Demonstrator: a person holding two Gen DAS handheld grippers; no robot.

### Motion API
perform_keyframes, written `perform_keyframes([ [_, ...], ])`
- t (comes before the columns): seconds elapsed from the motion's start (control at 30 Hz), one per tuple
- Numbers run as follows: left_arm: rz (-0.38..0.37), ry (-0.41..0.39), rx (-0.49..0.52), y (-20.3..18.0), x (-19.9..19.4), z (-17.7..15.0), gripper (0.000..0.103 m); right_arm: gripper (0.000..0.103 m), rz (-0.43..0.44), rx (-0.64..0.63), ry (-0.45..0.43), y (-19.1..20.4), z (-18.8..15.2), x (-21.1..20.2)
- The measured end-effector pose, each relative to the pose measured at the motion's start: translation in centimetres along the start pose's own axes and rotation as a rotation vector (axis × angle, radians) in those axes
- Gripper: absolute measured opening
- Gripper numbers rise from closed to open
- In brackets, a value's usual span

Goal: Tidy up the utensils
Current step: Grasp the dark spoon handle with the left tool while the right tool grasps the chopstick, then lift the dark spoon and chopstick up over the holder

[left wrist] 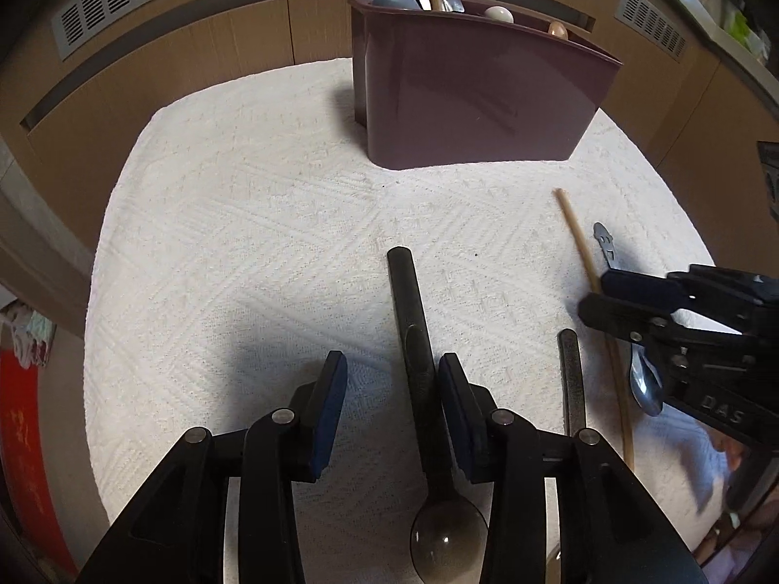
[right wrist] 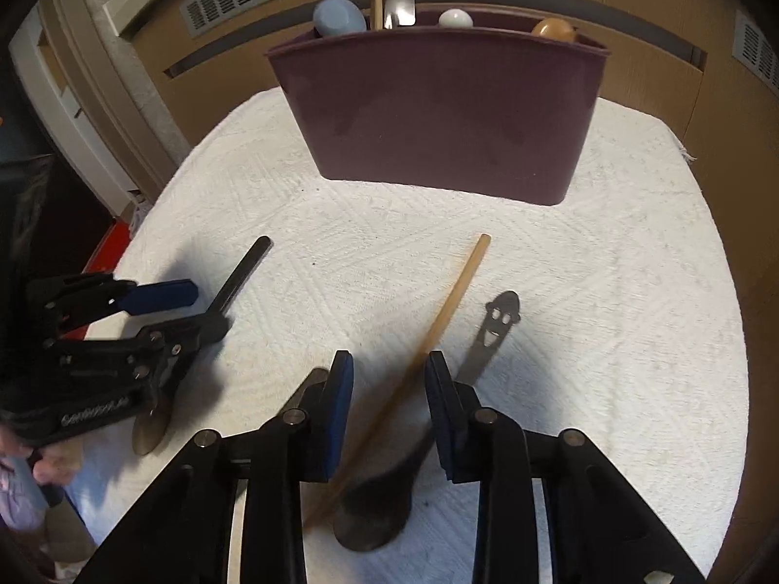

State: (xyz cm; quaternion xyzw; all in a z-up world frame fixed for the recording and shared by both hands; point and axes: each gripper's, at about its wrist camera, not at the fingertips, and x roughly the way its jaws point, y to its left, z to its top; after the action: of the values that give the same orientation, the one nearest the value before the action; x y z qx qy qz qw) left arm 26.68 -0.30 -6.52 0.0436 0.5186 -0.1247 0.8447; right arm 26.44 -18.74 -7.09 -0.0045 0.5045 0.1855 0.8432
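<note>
We see bare white cloth (left wrist: 253,224) open left and centre; maroon caddy (left wrist: 477,97) blocks the far side, loose utensils clutter the right.

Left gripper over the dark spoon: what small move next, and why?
Probably shift it slightly sideways to centre it, then close. The left gripper is open, and the dark spoon on the white cloth has its handle hard against one pad, with a wide gap to the other. The holder waits behind.

Maroon holder (right wrist: 438,112), white diamond-textured cloth (right wrist: 608,292)
</note>
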Motion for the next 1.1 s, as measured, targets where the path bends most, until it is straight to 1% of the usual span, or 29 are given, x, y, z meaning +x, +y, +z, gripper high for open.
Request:
perform_keyframes([
  [0.1, -0.016, 0.015, 0.007, 0.0, 0.2, 0.2, 0.040, 0.022, -0.029, -0.042, -0.010, 1.2, 0.6, 0.8],
  [0.17, -0.033, 0.031, 0.020, -0.4, 0.8, 0.7, 0.040, 0.017, -0.052, -0.081, -0.018, 1.9, 0.8, 1.2],
  [0.2, -0.038, 0.042, 0.019, -0.4, 0.9, 1.0, 0.040, 0.009, -0.063, -0.107, -0.021, 2.2, 0.9, 1.3],
  [0.3, -0.048, 0.079, 0.030, -0.6, 1.5, 2.1, 0.038, 0.007, -0.044, -0.132, -0.020, 2.1, 0.8, 1.0],
  [0.37, -0.029, 0.096, 0.056, -0.9, 1.8, 2.8, 0.027, 0.006, -0.027, -0.124, -0.026, 1.6, 0.7, 0.5],
  [0.4, -0.020, 0.099, 0.062, -1.1, 1.9, 3.0, 0.023, 0.006, -0.025, -0.118, -0.035, 1.3, 0.5, 0.0],
  [0.43, -0.015, 0.101, 0.060, -1.1, 1.9, 3.2, 0.017, 0.006, -0.021, -0.109, -0.047, 1.0, 0.5, -0.4],
  [0.5, -0.020, 0.093, 0.036, -1.0, 1.8, 3.3, 0.013, 0.006, 0.000, -0.087, -0.069, 0.3, 0.4, -1.4],
  [0.53, -0.023, 0.075, 0.019, -1.0, 1.5, 3.1, 0.012, 0.006, 0.012, -0.080, -0.076, 0.0, 0.4, -1.7],
  [0.6, -0.024, 0.009, -0.003, -1.0, 0.4, 2.5, 0.012, 0.006, 0.030, -0.073, -0.097, -0.5, 0.2, -2.6],
  [0.7, -0.066, -0.090, -0.070, -0.8, -2.0, 1.4, 0.012, 0.005, 0.038, -0.072, -0.144, -0.8, -0.1, -4.2],
  [0.77, -0.056, -0.177, -0.093, -1.0, -3.7, 0.7, 0.012, 0.005, 0.042, -0.066, -0.174, -1.1, -0.2, -5.3],
  [0.83, -0.045, -0.251, -0.104, -1.2, -5.4, 0.1, 0.012, 0.005, 0.048, -0.056, -0.202, -1.2, -0.3, -6.3],
  [0.87, -0.051, -0.281, -0.114, -1.3, -6.3, -0.1, 0.013, 0.005, 0.050, -0.054, -0.214, -1.0, -0.2, -6.6],
  [0.97, -0.096, -0.335, -0.141, -1.3, -8.1, -0.2, 0.012, 0.005, 0.047, -0.050, -0.251, -0.9, -0.1, -7.7],
  [1.1, -0.115, -0.382, -0.145, -1.6, -9.5, 0.5, 0.012, 0.005, 0.062, -0.038, -0.283, -1.3, -0.1, -9.0],
])
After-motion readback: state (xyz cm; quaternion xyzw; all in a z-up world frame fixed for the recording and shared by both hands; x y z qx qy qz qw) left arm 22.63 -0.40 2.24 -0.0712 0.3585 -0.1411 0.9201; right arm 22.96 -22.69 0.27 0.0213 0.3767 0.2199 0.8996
